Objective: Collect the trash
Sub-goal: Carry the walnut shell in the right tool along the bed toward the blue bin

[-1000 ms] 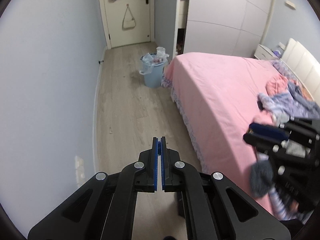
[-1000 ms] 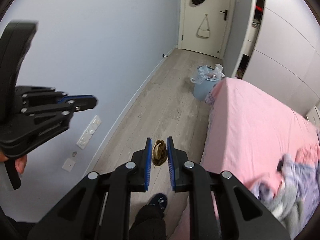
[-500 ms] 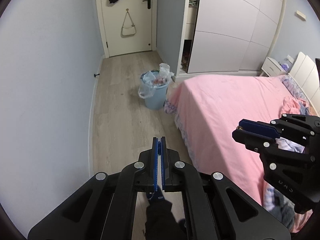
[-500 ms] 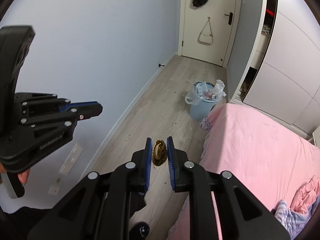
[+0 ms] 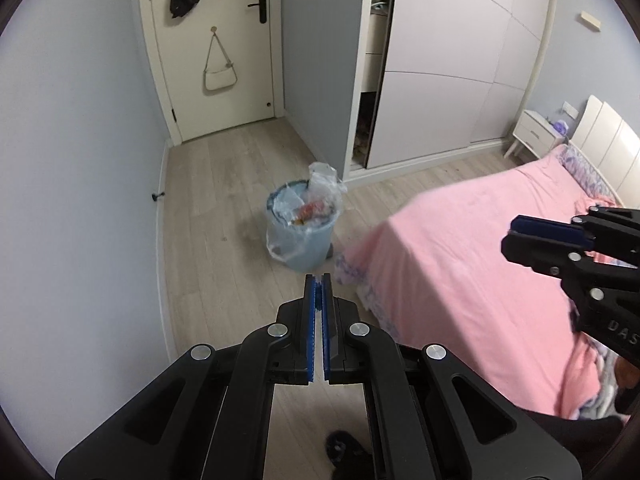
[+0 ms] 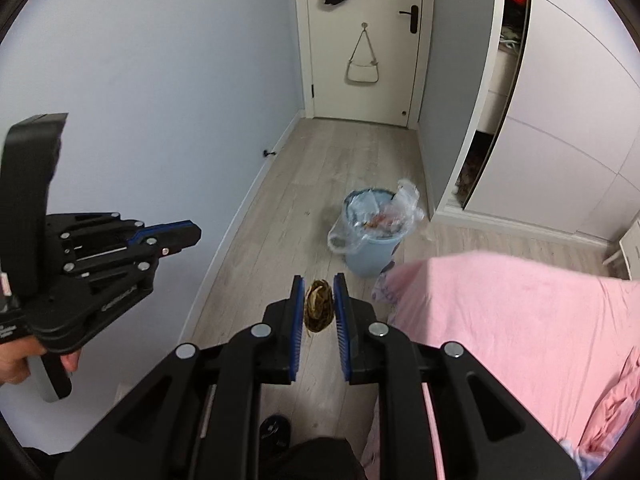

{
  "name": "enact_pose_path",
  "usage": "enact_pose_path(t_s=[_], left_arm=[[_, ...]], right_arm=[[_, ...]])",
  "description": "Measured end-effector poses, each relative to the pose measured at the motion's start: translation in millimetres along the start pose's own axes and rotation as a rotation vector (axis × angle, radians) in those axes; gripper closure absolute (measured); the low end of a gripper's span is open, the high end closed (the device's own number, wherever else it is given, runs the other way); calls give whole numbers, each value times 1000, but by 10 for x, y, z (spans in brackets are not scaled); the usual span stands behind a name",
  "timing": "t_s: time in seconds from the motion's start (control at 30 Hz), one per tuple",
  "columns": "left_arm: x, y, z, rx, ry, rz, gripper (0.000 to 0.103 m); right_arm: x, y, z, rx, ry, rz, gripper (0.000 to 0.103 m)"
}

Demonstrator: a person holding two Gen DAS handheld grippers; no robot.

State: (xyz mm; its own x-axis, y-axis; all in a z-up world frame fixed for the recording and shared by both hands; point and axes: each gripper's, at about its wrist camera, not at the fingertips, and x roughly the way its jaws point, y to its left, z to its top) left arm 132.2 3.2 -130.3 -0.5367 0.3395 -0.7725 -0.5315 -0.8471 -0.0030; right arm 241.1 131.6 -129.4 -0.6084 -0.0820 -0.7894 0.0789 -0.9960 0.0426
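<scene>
Right gripper (image 6: pixel 318 304) pinches a brown crumpled scrap (image 6: pixel 318 307), left gripper (image 5: pixel 318 304) is squeezed shut on nothing, bin (image 6: pixel 370 256) sits by the bed's (image 6: pixel 520 320) corner.

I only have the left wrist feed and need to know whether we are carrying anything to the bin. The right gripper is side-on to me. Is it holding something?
Observer: Yes. In the right wrist view the right gripper is shut on a brownish crumpled scrap between its pads.
Operator: Is the bin lined up with it?
Observer: The blue bin stands on the floor ahead, slightly right of that gripper's fingers, by the corner of the pink bed.
Operator: How does my left gripper look from outside?
Observer: The left gripper looks shut with nothing visible in it, and a hand grips its handle.
</scene>
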Motion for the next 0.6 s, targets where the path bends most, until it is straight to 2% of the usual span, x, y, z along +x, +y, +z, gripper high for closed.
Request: enact_pose_path(t_s=[0.13, 0.27, 0.37, 0.43, 0.6], left_arm=[[493, 138, 421, -4, 11, -5, 102], [966, 225, 910, 1, 23, 4, 102], [1321, 284, 1346, 9, 54, 15, 102], [1484, 317, 1654, 22, 37, 29, 102], [1909, 468, 2234, 16, 45, 28, 102]], right_arm=[[480, -233, 363, 4, 29, 13, 87], [1073, -560, 866, -9, 31, 42, 87], [1335, -782, 1160, -4, 43, 71, 87], [1496, -918, 1421, -28, 34, 94, 87], [1928, -1197, 1958, -76, 47, 92, 87]])
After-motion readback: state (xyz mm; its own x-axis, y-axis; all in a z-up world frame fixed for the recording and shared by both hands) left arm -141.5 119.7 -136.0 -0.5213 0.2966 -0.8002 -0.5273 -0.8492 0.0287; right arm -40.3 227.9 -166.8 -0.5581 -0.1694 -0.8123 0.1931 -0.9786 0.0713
